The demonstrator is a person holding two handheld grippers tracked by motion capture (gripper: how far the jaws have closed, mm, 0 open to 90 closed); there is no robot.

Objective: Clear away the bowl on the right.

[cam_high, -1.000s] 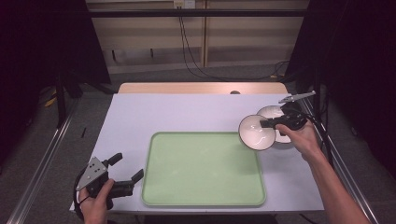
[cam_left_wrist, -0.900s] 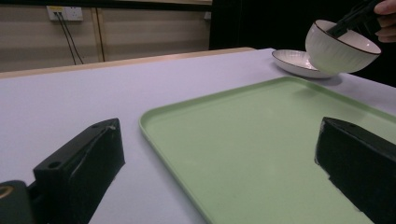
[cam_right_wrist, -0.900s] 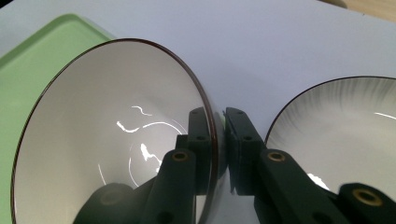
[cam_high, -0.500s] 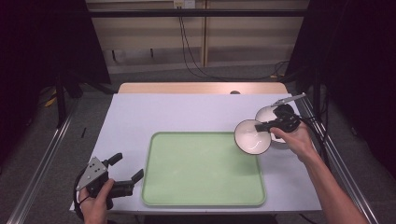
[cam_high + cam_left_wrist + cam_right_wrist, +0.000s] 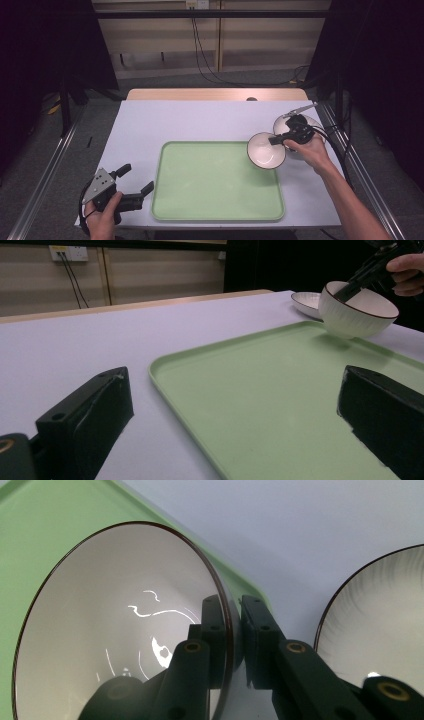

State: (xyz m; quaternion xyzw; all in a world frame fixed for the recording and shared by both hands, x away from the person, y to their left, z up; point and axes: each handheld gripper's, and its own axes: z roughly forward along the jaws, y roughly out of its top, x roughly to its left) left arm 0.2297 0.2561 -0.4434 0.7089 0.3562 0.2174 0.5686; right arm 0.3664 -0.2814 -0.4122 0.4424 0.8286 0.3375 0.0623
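Table [image 5: 200, 120] in the high view carries a green tray [image 5: 215, 182] at its near middle, with a white plate [image 5: 315, 125] at the right edge, partly hidden by the right hand [image 5: 312, 150]. The right gripper [image 5: 280, 140] grips a white bowl [image 5: 265, 150] by its rim, over the tray's far right corner; a second ago the bowl hung farther right, off the tray and nearer the plate. The left gripper [image 5: 137, 180] rests at the near left corner, jaws wide, unmoved. In the left gripper view, spread jaws frame the tray [image 5: 260, 405], the bowl [image 5: 355, 315] lifted above it, the plate [image 5: 306, 302] behind. In the right gripper view, jaws pinch the bowl's [image 5: 115, 630] dark rim, plate [image 5: 380, 620] just beside.
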